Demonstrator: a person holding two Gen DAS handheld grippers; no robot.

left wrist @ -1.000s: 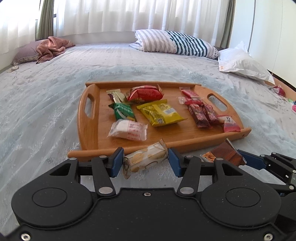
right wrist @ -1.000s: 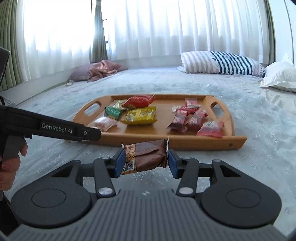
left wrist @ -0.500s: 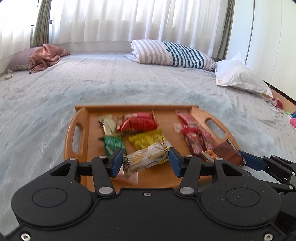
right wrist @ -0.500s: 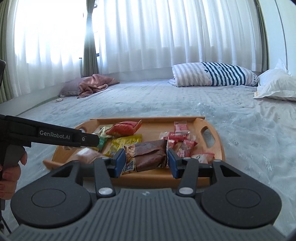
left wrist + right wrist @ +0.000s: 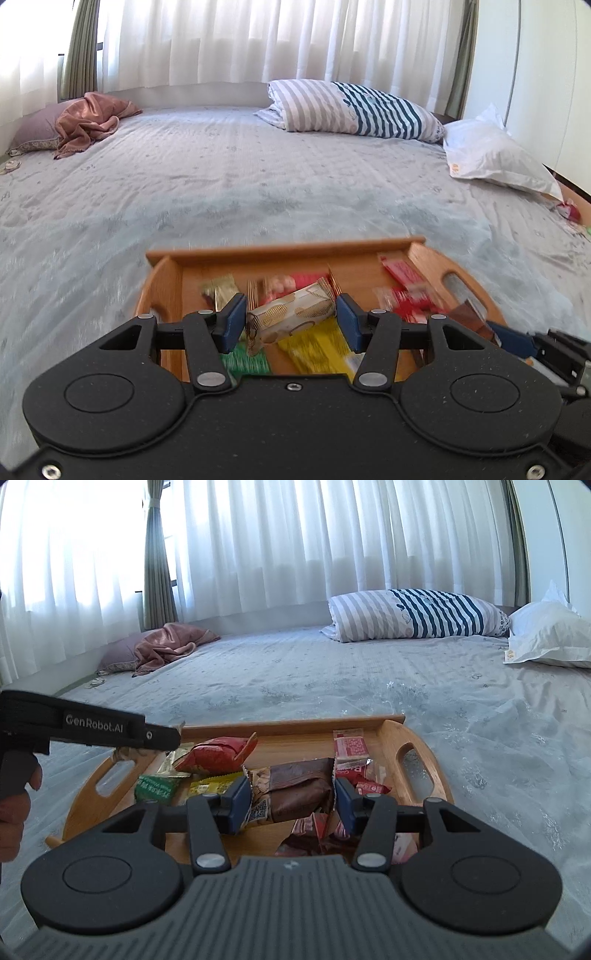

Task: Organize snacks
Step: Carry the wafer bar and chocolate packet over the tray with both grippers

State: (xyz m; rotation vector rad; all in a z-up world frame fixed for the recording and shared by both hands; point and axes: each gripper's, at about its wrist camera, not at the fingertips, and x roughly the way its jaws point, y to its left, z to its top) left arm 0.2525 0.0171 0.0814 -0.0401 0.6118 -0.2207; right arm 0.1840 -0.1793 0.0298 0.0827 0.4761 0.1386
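Observation:
My left gripper is shut on a white and gold snack packet and holds it above the wooden tray. My right gripper is shut on a brown snack packet above the same tray. Several snacks lie in the tray: a red bag, a green packet, a yellow packet and red packets. The left gripper's body shows at the left of the right wrist view.
The tray rests on a grey-blue bedspread. A striped pillow, a white pillow and a pink cloth on a purple pillow lie at the far side. White curtains hang behind.
Both grippers have moved forward over the tray, each still holding its packet. The tray now sits lower and closer in both views.

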